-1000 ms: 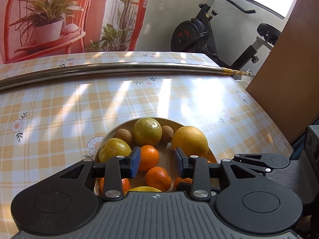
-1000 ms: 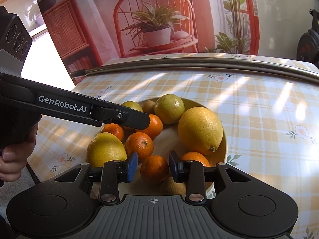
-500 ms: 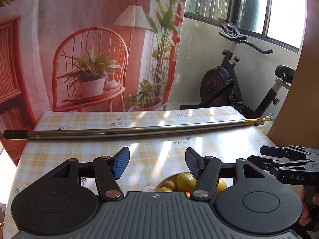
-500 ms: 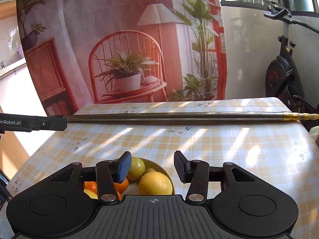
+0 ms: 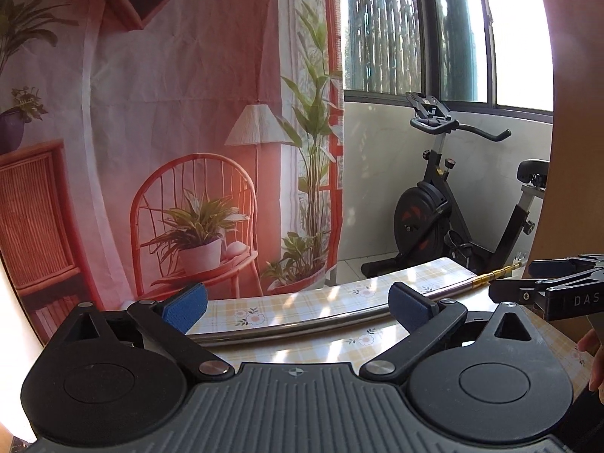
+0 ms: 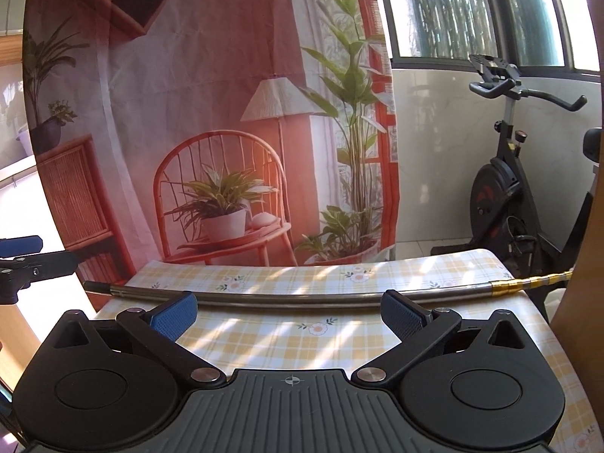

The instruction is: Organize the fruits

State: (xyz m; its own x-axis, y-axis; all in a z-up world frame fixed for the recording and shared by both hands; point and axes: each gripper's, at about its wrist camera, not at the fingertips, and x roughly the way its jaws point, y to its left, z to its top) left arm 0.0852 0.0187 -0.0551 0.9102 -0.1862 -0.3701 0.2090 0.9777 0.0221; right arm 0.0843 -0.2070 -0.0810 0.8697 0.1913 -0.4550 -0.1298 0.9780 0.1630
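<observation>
Two grippers are in view, each held level above the table and facing the backdrop. The left gripper (image 5: 298, 307) has its jaws spread wide with nothing between them; its blue pads (image 5: 185, 306) are bare. The right gripper (image 6: 288, 313) likewise stands with jaws wide apart and holds nothing.

The fruits named in the task cannot be seen in either view; their position cannot be told.

The table (image 6: 302, 339) carries a yellow checked cloth with a flower print, lit in patches by sunlight. A long metal rod (image 6: 283, 297) lies across its far part, running side to side, with a brass-coloured tip (image 6: 528, 285) reaching past the table's right edge. In the left wrist view the same rod (image 5: 321, 321) passes behind both fingers.

The right gripper's fingers also appear at the right margin of the left wrist view (image 5: 547, 283), and part of the left gripper shows at the left margin of the right wrist view (image 6: 26, 260).

Behind the table hangs a printed backdrop (image 6: 207, 113) showing a red chair, potted plants and a lamp. An exercise bike (image 5: 453, 204) stands to the right below a window (image 5: 415, 26).
</observation>
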